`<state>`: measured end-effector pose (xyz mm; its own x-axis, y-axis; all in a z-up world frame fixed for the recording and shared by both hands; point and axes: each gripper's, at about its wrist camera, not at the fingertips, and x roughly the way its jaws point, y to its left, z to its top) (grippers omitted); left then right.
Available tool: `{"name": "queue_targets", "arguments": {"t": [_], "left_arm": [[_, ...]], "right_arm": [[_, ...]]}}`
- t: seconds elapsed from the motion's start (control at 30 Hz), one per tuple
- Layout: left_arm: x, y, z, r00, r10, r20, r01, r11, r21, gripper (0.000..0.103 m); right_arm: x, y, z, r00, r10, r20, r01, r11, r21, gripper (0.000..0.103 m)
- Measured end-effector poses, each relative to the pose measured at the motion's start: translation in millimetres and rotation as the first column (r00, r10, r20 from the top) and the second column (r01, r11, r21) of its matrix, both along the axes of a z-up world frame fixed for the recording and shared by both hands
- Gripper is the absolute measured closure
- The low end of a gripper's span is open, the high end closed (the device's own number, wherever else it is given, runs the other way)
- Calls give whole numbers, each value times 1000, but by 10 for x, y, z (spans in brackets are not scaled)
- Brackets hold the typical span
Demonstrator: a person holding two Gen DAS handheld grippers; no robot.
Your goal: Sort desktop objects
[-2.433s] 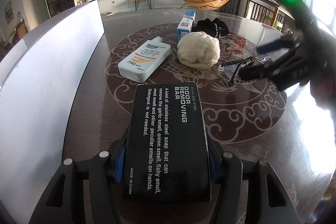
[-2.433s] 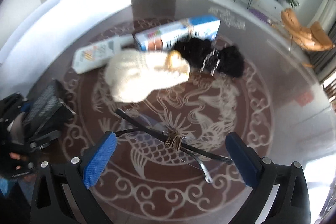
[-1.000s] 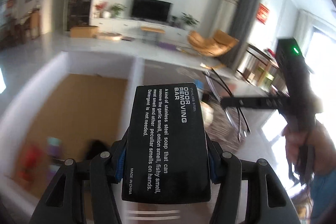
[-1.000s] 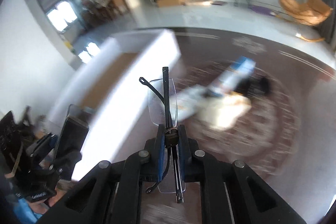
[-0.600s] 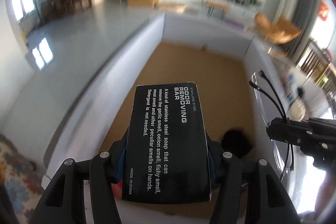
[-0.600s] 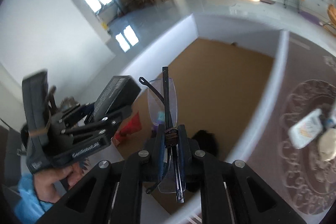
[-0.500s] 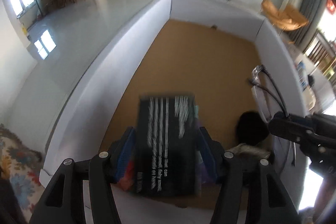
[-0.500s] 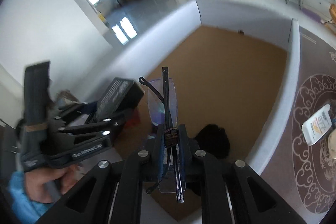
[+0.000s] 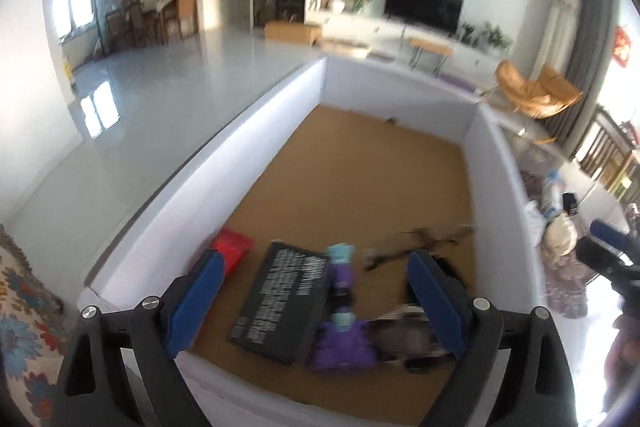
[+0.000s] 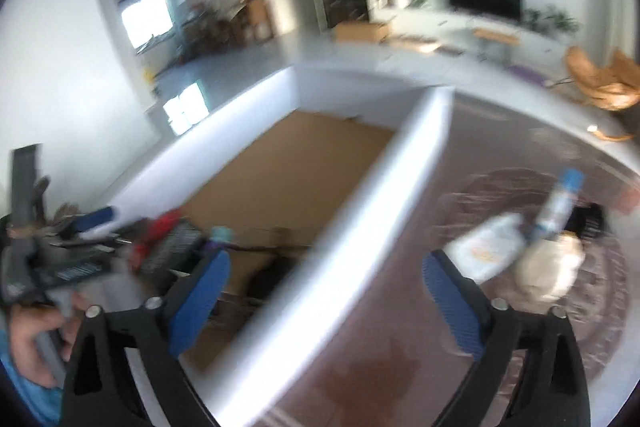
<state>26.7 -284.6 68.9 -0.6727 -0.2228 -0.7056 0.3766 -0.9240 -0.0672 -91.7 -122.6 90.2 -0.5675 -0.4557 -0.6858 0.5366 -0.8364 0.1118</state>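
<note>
**Both jaws spread over the white box**

Our left hand-held gripper (image 9: 314, 301) is opening, its blue pads wide apart with nothing pressed between them. The black carton (image 9: 282, 307) lies below the jaws on the brown floor of the white box (image 9: 208, 163), near its near wall, beside a purple toy (image 9: 342, 331) and a red item (image 9: 232, 247). The glasses (image 9: 416, 245) show as a dark blur just right of the carton, also in the box.

Our right hand-held gripper (image 10: 324, 287) is opening too, empty, above the box's right wall. The far half of the box floor is bare. On the patterned table (image 10: 400, 347) beyond that wall lie a white bottle (image 10: 486, 247), a cream bundle (image 10: 552, 267) and a blue-capped carton (image 10: 558, 201).
</note>
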Motion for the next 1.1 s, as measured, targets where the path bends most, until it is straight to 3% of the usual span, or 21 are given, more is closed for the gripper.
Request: {"name": "queue_targets", "arguments": {"t": [0.1, 0.2, 0.37, 0.53, 0.67, 0.87, 1.1], "left_arm": [[30, 344, 51, 996, -67, -51, 66, 998, -13, 10], [53, 703, 104, 985, -152, -75, 152, 988, -17, 10], [20, 1540, 260, 934, -335, -121, 335, 942, -18, 10], [-129, 2352, 198, 872, -479, -104, 483, 876, 12, 9], [-305, 2774, -119, 850, -524, -42, 526, 850, 35, 9], [-630, 3027, -642, 862, -505, 53, 503, 863, 45, 9], [-939, 3050, -979, 885, -456, 99, 454, 890, 39, 9]], "right_arm": [[-59, 639, -258, 992, -123, -39, 126, 989, 74, 3], [-173, 1362, -675, 964, -266, -22, 265, 943, 201, 3], [-289, 2187, -996, 905, -426, -5, 412, 872, 265, 3], [-341, 2504, -1100, 878, -479, 20, 460, 853, 245, 3], [-374, 2542, -1132, 872, -486, 51, 462, 855, 235, 3], [-399, 2584, -1145, 857, -507, 90, 482, 851, 207, 0], [-393, 2565, -1132, 856, -510, 92, 484, 850, 206, 0]]}}
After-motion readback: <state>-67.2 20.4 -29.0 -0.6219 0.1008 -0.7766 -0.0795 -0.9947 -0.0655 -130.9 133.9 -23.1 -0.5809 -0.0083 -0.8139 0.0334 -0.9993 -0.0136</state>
